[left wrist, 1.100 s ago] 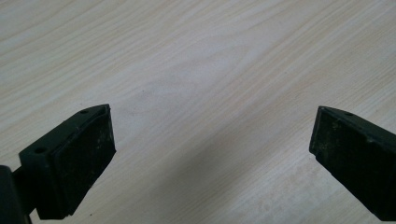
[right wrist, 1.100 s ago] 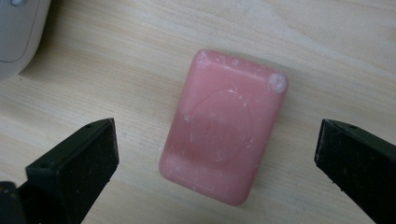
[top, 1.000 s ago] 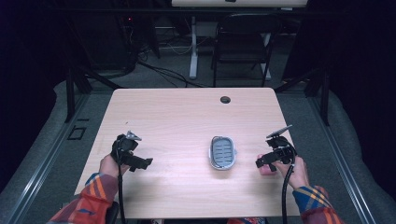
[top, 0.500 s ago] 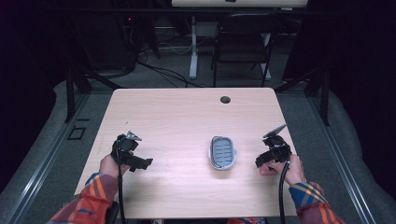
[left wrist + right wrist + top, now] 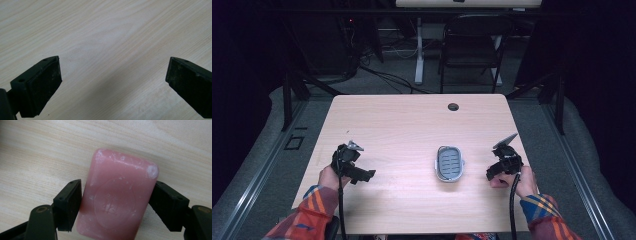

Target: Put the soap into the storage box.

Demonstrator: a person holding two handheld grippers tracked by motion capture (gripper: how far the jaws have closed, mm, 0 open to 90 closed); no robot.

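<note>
a pink soap bar point(image 5: 117, 195) lies flat on the table point(image 5: 412, 130) between the right gripper point(image 5: 117, 205) jaws, which have just been closing and now press its two long sides. it looks firm, light and likely slick, so a grip square across mid-length seems safest. the left gripper point(image 5: 112, 82) stands open over bare wood, well apart; a grey soap dish point(image 5: 449, 163) sits beside the right gripper.

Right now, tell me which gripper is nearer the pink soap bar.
Right. The right gripper has its jaws against both sides of the pink soap bar; the left gripper sits across the table, open.
</note>
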